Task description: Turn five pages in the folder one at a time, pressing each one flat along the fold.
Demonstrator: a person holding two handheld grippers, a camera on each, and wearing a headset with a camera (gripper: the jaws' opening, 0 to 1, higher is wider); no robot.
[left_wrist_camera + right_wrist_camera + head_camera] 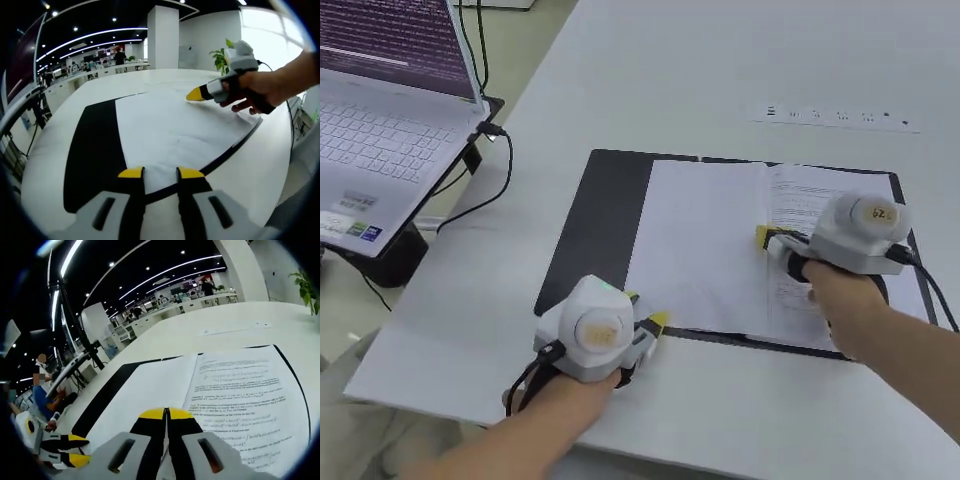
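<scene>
Print on page (245,390) unreadable, laptop (380,120) cropped

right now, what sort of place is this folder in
Probably an open-plan office: rows of white desks under strip ceiling lights, and a laptop beside the folder on a large white table.

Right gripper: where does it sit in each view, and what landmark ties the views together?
Head view: right gripper, right of centre, at the fold.
Left gripper view: right gripper, upper right, tips pointing left.
Right gripper view: right gripper, bottom centre, jaws shut.
Shared landmark: the blank page.
</scene>
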